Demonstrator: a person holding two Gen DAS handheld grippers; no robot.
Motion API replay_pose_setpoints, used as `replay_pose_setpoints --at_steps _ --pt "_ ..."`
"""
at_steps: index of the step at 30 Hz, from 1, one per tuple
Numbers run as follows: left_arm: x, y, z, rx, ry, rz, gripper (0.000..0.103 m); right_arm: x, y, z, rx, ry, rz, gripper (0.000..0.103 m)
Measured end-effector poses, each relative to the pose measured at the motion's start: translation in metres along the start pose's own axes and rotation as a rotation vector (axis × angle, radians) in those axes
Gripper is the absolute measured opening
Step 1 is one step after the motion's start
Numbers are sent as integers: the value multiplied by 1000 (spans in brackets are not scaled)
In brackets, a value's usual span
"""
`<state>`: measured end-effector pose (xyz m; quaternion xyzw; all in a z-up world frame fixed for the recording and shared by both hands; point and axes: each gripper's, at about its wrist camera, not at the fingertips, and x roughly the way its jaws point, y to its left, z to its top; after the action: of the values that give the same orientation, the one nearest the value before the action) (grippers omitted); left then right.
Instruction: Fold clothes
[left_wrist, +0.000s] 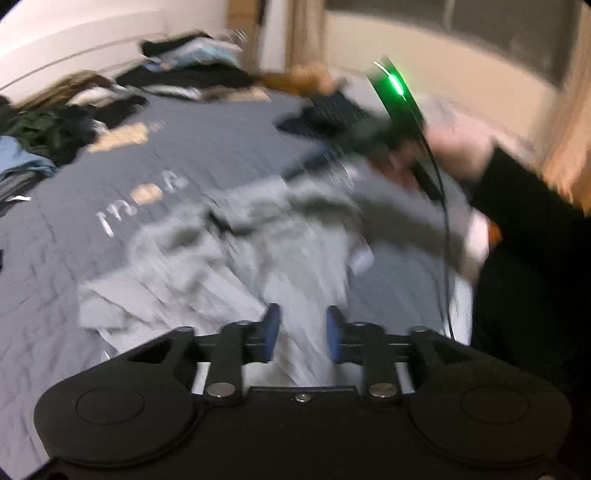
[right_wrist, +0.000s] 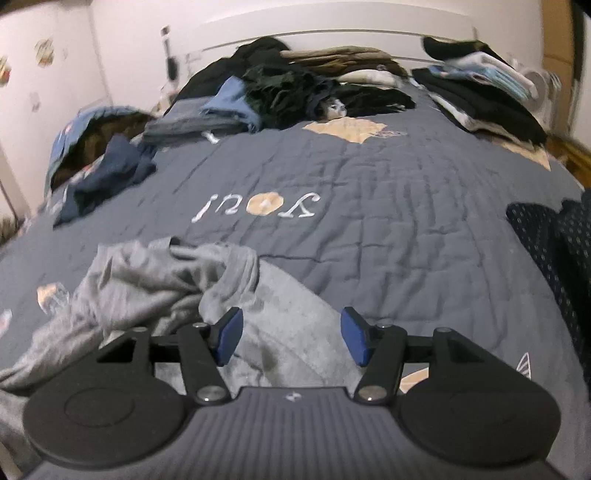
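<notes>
A crumpled grey garment (left_wrist: 207, 258) lies on the blue-grey quilt near the foot of the bed. In the right wrist view the grey garment (right_wrist: 147, 284) is bunched at lower left, with one smoother part running under the gripper. My left gripper (left_wrist: 303, 328) hovers over it, blue pads apart with no cloth between them; this view is motion-blurred. My right gripper (right_wrist: 291, 338) stands open above the smoother part, and I see no cloth pinched. In the left wrist view a hand (left_wrist: 458, 147) in a black sleeve holds the right gripper's body with its green light (left_wrist: 395, 81).
The quilt (right_wrist: 388, 177) bears white lettering. Along the headboard lies a heap of dark clothes (right_wrist: 295, 88), and a stack of folded clothes (right_wrist: 476, 92) sits at the right. A navy garment (right_wrist: 110, 170) lies left, a dotted dark garment (right_wrist: 543, 236) right.
</notes>
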<state>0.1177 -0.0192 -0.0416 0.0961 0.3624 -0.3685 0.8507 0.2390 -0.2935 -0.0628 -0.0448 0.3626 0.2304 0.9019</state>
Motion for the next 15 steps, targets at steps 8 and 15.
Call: replay_pose_setpoints --at_steps 8,15 --pt "45 72 48 -141 -91 154 59 21 17 -9 -126 24 -10 63" --pt "106 126 53 -259 -7 216 59 45 25 -20 -209 75 -47 63"
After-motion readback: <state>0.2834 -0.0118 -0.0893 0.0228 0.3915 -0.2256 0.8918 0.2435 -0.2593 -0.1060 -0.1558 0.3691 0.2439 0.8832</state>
